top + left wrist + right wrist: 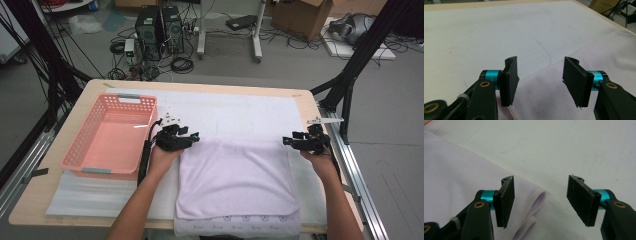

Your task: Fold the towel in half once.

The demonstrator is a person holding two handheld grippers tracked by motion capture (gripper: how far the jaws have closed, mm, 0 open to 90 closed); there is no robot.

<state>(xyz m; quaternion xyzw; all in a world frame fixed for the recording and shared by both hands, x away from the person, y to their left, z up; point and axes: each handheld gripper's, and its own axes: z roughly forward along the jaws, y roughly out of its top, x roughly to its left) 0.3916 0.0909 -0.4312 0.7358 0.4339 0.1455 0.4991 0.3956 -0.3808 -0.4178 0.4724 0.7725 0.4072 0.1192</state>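
Note:
A pale lilac towel (235, 175) lies folded on the white mat (235, 112), its near hem hanging over the table's front edge. My left gripper (192, 136) hovers at the towel's far left corner with its jaws apart; in the left gripper view the gripper (540, 81) has the towel (579, 57) below it and nothing pinched. My right gripper (287, 141) is at the far right corner, also open. In the right gripper view the gripper (540, 200) stands over the towel's layered edge (534, 205), which lies flat between the pads untouched.
A pink plastic basket (82, 147) stands at the left of the table, right beside my left hand. The wooden table edge (327, 135) and a black frame post (347, 100) run close to my right gripper. Floor beyond holds computers and cables.

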